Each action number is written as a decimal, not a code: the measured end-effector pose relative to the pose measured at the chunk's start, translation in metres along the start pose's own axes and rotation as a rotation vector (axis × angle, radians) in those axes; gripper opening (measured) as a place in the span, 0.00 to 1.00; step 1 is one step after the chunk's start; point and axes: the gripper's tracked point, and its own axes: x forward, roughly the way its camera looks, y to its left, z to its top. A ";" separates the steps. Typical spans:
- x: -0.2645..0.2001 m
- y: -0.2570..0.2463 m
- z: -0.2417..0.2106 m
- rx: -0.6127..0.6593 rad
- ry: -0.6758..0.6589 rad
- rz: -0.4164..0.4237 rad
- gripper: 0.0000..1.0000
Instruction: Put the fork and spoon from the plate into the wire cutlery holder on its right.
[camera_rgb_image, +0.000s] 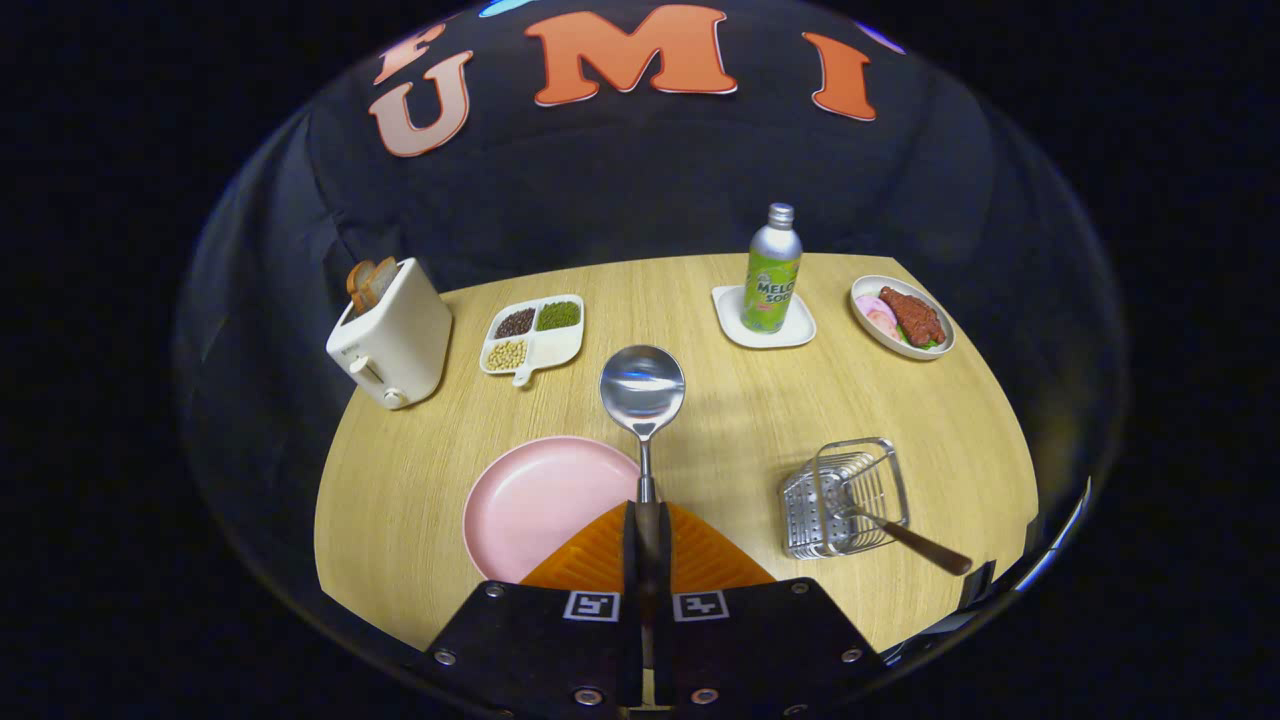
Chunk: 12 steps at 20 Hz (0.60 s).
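Gripper view: jaws pinch the polished metal spoon (643, 392) by its handle, round bowl up at centre frame. Lower left lies a smooth pink plate (540, 505); lower right, the wire cutlery holder (843, 497) carries 1 dark-handled fork (912, 544).

The spoon (642, 392) handle's end is hidden between the tongs (648, 540).

Table (700, 400) — plate (540, 505), holder (840, 500), toaster (393, 340)

Sharp, evenly lit tabletop (760, 420); fisheye bends edges, corners fall dark.
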 end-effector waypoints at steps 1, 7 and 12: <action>-0.006 -0.008 0.009 0.007 -0.017 -0.008 0.05; -0.030 -0.048 0.038 -0.005 -0.023 -0.049 0.05; -0.031 -0.075 0.029 -0.117 0.054 -0.075 0.05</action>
